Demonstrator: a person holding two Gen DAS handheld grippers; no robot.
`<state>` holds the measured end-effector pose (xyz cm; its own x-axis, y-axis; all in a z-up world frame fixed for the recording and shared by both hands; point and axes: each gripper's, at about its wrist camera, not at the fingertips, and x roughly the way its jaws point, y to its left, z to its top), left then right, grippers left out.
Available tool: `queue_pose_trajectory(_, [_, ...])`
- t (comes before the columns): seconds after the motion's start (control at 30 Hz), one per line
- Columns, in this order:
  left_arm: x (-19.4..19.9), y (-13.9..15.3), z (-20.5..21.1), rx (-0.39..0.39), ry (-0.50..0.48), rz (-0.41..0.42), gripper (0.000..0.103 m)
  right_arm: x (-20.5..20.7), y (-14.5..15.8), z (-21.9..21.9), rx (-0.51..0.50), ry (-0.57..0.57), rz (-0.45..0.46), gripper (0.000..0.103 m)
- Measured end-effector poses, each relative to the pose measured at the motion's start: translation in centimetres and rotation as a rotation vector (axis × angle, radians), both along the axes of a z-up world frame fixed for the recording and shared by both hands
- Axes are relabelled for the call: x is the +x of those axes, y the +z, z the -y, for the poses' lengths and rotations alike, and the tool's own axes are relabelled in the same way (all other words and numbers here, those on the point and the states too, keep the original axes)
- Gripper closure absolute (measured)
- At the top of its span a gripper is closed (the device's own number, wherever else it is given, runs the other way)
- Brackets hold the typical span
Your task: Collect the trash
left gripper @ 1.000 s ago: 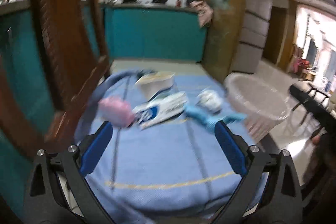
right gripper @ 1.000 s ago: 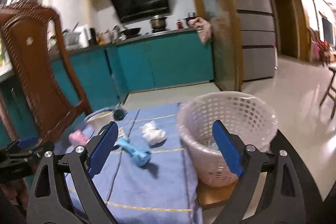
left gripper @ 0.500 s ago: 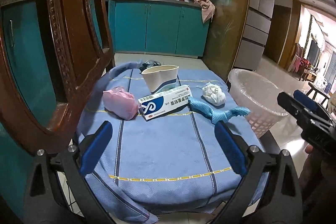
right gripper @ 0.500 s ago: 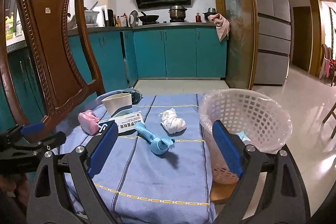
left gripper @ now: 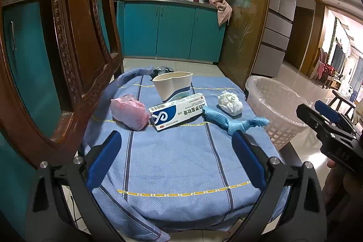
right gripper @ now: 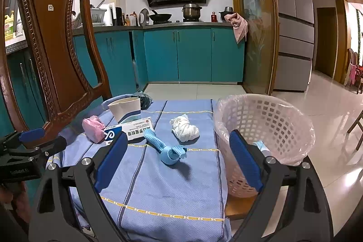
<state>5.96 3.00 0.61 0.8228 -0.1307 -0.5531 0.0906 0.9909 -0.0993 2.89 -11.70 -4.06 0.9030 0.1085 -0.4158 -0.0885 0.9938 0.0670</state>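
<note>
Trash spread on blue cloth (left gripper: 172,165) over surface: pink wad (left gripper: 128,114), ointment box (left gripper: 178,111), crushed paper cup (left gripper: 172,85), white tissue ball (left gripper: 230,103), twisted blue wipe (left gripper: 229,122). Box wedged between pink wad and wipe, cup behind it. White basket (right gripper: 264,128) placed at right edge of cloth, bag-lined. Left gripper (left gripper: 177,159) and right gripper (right gripper: 179,160) held above near end of cloth, fingers spread wide, nothing gripped.

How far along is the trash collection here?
Barely begun: one pale blue scrap shows inside the basket. Nothing in hand; both tools, left and right, open. Left on the cloth: pink wad, box, cup, blue rag, white wad.
</note>
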Motion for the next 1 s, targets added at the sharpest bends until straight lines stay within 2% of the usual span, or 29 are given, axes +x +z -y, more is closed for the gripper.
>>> queue_pose_trajectory(0.43, [0.0, 0.0, 0.3, -0.003, -0.016, -0.001, 0.006, 0.4, -0.5, 0.0, -0.006, 0.008, -0.022, 0.014])
queue_pose_trajectory(0.53, [0.0, 0.0, 0.3, -0.006, -0.017, -0.003, 0.006, 1.3, -0.7, -0.1, -0.009, 0.042, -0.048, 0.014])
queue_pose_trajectory(0.63, [0.1, -0.1, 0.2, -0.013, -0.015, -0.005, 0.006, 4.1, -0.9, -0.4, -0.026, 0.107, -0.129, 0.014])
queue_pose_trajectory(0.8, [0.3, -0.2, 0.1, -0.01, -0.015, -0.007, 0.006, 9.7, 0.0, -1.1, -0.071, 0.151, -0.206, 0.014])
queue_pose_trajectory(0.83, [0.4, -0.4, 0.0, -0.012, -0.015, -0.012, 0.006, 11.7, -0.3, -1.4, -0.08, 0.166, -0.248, 0.015])
queue_pose_trajectory(0.87, [0.5, -0.5, -0.1, -0.013, -0.014, -0.017, 0.006, 13.1, -0.6, -1.6, -0.078, 0.172, -0.274, 0.02])
queue_pose_trajectory(0.93, [0.7, -0.6, -0.2, -0.017, -0.013, -0.024, 0.006, 16.2, -1.7, -1.8, -0.077, 0.174, -0.344, 0.021])
queue_pose_trajectory(1.0, [0.8, -0.7, -0.3, -0.017, -0.013, -0.027, 0.006, 19.4, -3.7, -2.1, -0.085, 0.179, -0.461, 0.028])
